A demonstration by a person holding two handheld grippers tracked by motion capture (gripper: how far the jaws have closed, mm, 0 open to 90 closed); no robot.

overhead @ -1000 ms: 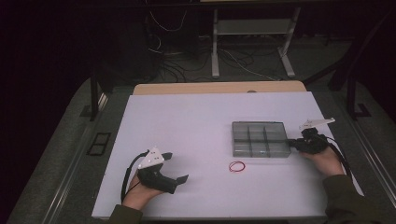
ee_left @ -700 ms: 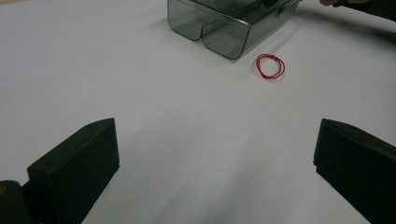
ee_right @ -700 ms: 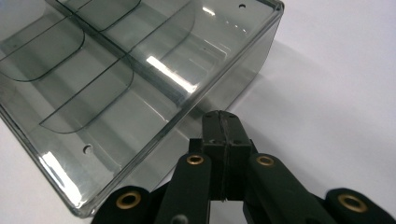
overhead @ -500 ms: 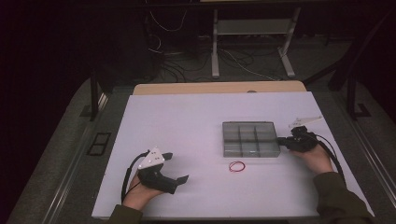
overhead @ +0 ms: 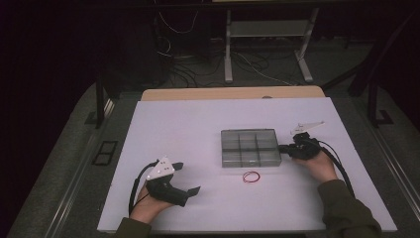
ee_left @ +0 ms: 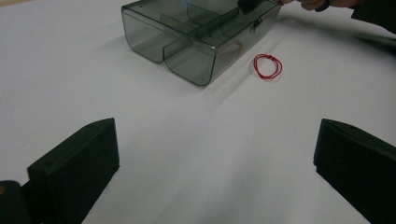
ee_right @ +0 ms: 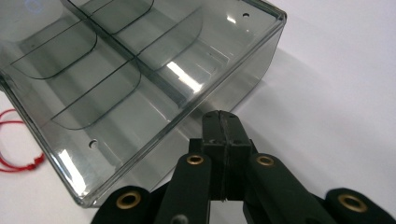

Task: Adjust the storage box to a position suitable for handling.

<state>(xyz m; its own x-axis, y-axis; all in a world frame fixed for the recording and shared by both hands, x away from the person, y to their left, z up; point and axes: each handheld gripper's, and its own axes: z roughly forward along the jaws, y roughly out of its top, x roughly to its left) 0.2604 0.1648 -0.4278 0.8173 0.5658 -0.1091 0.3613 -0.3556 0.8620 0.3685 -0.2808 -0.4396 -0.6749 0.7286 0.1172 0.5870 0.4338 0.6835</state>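
Note:
A smoky clear plastic organiser box (overhead: 250,148) with several compartments lies on the white table right of centre. My right gripper (overhead: 281,148) is shut with nothing between its jaws, and its tip rests against the box's right wall. In the right gripper view the closed tip (ee_right: 222,119) touches the side of the box (ee_right: 116,79). A red rubber band (overhead: 251,177) lies flat just in front of the box. My left gripper (overhead: 187,177) sits on the table at the near left, open and holding nothing. It faces the box (ee_left: 201,42) and the band (ee_left: 267,66).
The white table sheet (overhead: 198,124) has bare room at the left and back. A wooden strip (overhead: 233,93) runs along its far edge. Beyond it are metal stand legs and cables on a dark floor.
The right gripper has moved left with its shut tip against the box, and the box has slid left with it. The left gripper and the red band have stayed put.

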